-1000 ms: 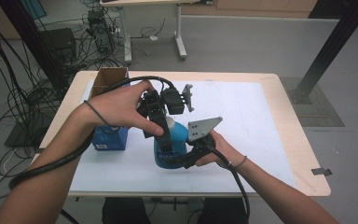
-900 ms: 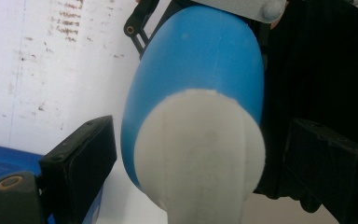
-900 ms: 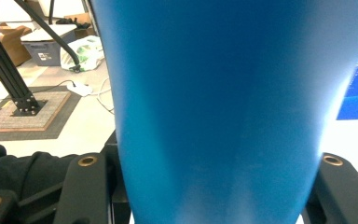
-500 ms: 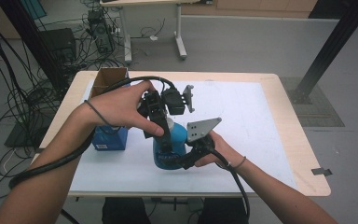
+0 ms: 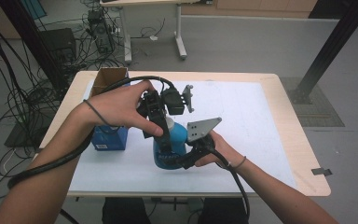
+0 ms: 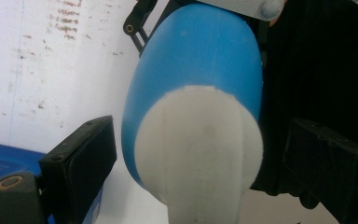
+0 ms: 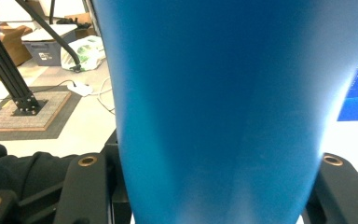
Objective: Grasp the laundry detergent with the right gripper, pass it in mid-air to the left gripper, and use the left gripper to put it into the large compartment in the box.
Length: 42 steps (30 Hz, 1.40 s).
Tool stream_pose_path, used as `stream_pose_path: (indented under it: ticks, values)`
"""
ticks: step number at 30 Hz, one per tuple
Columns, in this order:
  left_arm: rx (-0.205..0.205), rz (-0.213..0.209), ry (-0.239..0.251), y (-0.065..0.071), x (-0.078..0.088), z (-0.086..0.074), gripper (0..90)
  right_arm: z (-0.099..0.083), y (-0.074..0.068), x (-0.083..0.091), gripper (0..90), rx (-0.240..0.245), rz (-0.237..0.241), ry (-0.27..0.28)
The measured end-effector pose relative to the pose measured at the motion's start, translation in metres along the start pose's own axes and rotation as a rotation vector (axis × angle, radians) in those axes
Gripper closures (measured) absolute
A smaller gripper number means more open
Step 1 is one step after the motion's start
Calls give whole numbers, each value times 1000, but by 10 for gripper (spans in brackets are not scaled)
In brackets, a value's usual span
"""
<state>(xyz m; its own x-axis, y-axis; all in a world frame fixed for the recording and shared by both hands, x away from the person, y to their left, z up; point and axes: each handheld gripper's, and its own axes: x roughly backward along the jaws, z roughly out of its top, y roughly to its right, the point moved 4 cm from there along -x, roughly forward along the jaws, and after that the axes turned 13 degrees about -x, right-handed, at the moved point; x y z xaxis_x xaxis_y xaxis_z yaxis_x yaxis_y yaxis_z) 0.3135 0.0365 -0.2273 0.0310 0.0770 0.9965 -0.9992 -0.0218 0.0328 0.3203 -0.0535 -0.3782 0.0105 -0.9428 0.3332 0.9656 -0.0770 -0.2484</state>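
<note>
Standing on the white-covered bench [image 5: 261,121], a smooth, rounded blue bottle [image 5: 175,140] is being pinched low on its body by the right claw [image 5: 179,161], while the left claw [image 5: 161,128] is hanging spread around its matte white cap [image 6: 200,154], jaws apart from it.

In the high view, the left hand [image 5: 121,105] and left gripper [image 5: 161,135] cover the white cap [image 6: 200,154] and upper side of the blue bottle [image 5: 170,149]. The right gripper view cuts the bottle off at top and bottom and hides that gripper's pads. The print on the blue box [image 5: 108,137] is too small to read.
</note>
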Motion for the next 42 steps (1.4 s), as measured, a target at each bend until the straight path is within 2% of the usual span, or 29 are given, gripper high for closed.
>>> stream_pose_path:
  ticks: [23,42]
  values:
    - [-1,-4,-1,0,1,-2,97,1,-1,-2,412,5,2,-2]
    - [13,-12,6,-1,2,-1,96,1,0,-2,413,6,3,-3]
